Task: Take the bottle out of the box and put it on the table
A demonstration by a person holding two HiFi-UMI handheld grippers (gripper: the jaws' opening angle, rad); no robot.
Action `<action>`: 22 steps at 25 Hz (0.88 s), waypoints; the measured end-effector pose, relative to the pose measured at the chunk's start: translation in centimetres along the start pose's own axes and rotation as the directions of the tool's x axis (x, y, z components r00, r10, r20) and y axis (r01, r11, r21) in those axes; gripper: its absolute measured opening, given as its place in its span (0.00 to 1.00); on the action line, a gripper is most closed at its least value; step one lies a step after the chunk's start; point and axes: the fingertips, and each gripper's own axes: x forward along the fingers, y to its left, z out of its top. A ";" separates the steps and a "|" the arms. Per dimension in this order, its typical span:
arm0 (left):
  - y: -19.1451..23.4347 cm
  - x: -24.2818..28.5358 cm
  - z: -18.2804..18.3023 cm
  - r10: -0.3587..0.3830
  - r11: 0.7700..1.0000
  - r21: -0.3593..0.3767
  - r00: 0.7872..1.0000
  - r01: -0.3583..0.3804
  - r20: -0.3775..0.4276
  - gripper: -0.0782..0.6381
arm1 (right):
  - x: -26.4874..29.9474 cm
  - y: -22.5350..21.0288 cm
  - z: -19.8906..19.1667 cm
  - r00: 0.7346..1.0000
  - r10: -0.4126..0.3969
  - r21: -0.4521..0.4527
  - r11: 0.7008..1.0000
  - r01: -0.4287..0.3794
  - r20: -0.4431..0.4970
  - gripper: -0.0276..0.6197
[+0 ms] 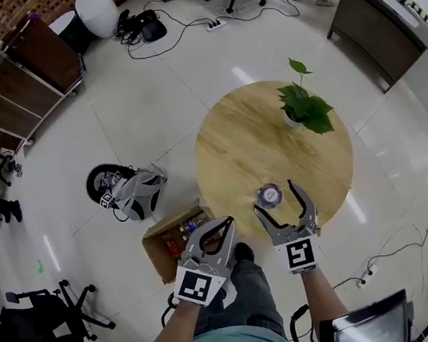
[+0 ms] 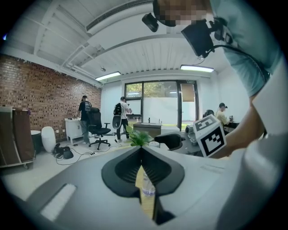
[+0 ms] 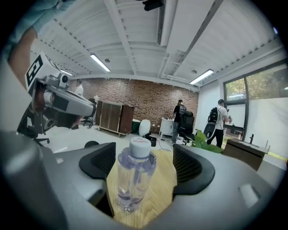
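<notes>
Standing bottle (image 1: 269,196) on table (image 1: 227,149), plant (image 1: 305,106) beyond, box (image 1: 156,249) beside

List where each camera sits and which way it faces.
Head view: on the person's head, steeply down at the round wooden table; shows forearms, left tongs, right tongs.
Left gripper view: on the left tongs, facing the windows; shut tongs, the person's right arm.
Right gripper view: on the right tongs, facing the brick wall; open tongs flanking the clear white-capped plastic bottle.
Shared: both gripper views show the bottle, table and green potted plant.
</notes>
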 end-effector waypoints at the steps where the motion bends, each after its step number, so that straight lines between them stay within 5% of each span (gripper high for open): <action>1: -0.1 -0.3 0.1 -0.001 1.000 -0.004 1.000 0.001 0.004 0.12 | -0.6 0.0 0.5 1.000 -0.007 0.007 1.000 0.007 0.010 0.65; 14: -2.3 -10.8 3.0 -0.090 0.995 -0.025 0.987 0.094 0.132 0.12 | -8.3 8.2 9.0 0.991 -0.108 -0.063 0.992 0.113 0.080 0.64; 22: -4.4 -21.3 4.8 -0.130 0.991 -0.002 0.961 0.135 0.244 0.12 | -14.3 16.5 14.3 0.975 -0.176 -0.147 0.970 0.195 0.133 0.43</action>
